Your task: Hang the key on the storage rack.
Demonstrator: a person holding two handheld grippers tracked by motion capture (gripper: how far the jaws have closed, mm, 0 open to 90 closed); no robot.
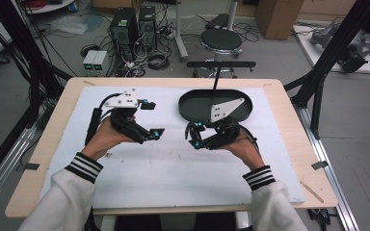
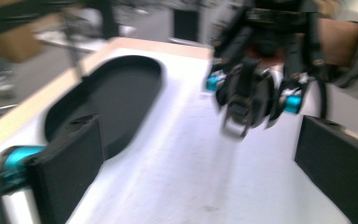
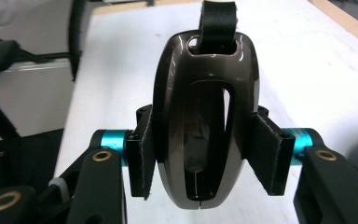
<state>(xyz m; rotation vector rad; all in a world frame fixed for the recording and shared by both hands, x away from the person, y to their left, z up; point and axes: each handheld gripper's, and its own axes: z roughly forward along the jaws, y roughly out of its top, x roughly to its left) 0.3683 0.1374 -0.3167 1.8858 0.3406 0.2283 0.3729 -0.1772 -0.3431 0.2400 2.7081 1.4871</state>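
The right hand-held gripper (image 1: 198, 138) hangs just in front of the black oval tray (image 1: 192, 113) on the white mat (image 1: 173, 168). Its jaws are clamped on a glossy dark buckle (image 3: 205, 116), one pad on each side, with a black strap (image 3: 219, 18) looped through the slot at the buckle's top. The left hand-held gripper (image 1: 151, 119) hovers to the left of the tray, above the mat, its jaws spread wide with nothing between them. In the left gripper view the buckle (image 2: 249, 95) appears blurred, to the right of the tray (image 2: 107, 98). The mat covers most of the wooden table (image 1: 53, 125).
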